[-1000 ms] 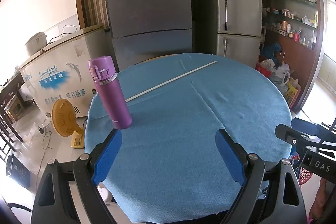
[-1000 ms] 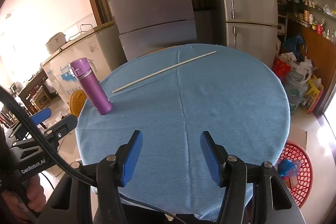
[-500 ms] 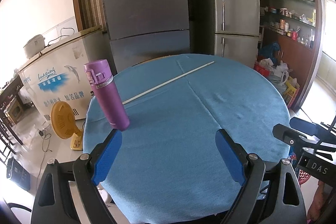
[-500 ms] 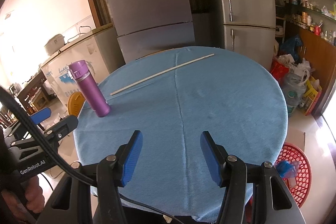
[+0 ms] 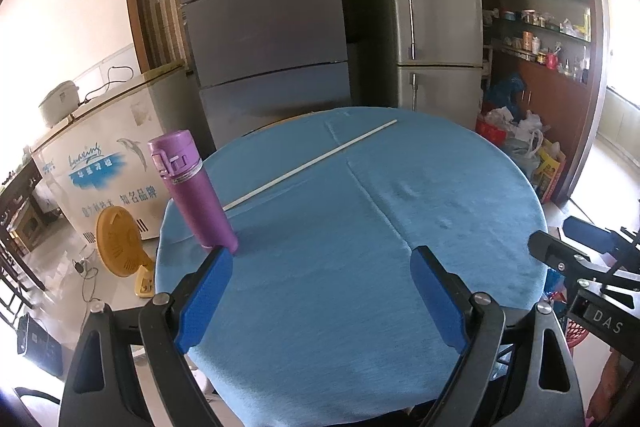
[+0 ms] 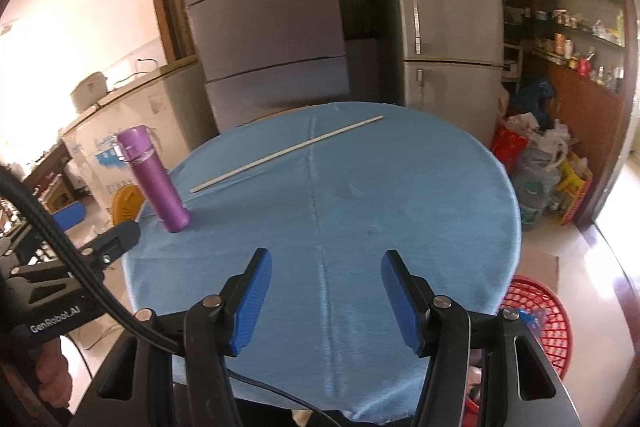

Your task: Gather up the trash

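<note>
Left gripper [image 5: 322, 269], right gripper [image 6: 326, 273]: jaws apart, empty.

One table [image 5: 360, 307], covered in blue cloth, is seen at the centre of both views. One purple bottle [image 5: 192, 191] is counted at the left of the table, and one white stick [image 5: 312, 163] at the upper middle. Two grey fridges [image 5: 260, 27] are counted at the top, and one chest freezer [image 5: 104, 163] at the left. One yellow fan [image 5: 118, 243] is seen at the lower left, and one red basket [image 6: 540, 323] at the lower right of the right view. Two grippers are counted, one at the bottom of each view [image 5: 320, 291] [image 6: 326, 299].
</note>
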Tool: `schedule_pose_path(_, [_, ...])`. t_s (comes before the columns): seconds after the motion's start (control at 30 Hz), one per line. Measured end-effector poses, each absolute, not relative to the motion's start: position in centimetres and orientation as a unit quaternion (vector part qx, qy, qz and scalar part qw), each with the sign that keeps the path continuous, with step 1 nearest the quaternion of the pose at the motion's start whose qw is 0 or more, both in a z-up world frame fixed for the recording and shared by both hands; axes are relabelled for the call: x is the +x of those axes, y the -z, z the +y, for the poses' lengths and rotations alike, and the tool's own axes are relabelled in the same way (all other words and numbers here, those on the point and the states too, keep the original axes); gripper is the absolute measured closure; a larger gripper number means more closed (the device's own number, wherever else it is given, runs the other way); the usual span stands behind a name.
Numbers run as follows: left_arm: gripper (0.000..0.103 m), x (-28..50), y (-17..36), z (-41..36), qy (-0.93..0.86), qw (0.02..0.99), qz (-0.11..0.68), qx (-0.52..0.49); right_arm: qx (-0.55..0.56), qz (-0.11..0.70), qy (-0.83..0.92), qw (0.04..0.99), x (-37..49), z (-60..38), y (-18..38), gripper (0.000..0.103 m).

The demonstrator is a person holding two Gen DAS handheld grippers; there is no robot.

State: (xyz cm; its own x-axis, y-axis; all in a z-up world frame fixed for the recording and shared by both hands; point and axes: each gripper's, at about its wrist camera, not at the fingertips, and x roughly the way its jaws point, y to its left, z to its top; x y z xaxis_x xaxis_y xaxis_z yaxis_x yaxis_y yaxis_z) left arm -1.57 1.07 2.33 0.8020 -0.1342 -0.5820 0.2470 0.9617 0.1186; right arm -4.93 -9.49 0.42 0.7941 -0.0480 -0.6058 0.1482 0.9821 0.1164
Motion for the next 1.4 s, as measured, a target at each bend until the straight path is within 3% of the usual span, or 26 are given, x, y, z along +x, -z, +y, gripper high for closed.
schedule_pose_path(1.4, [0.012, 4.1, -1.9, -6.9, 0.143, 0.929, 0.321, 0.113, 0.115, 0.319, 0.164, 0.927, -5.1, -16.8, 0.9, 0.042])
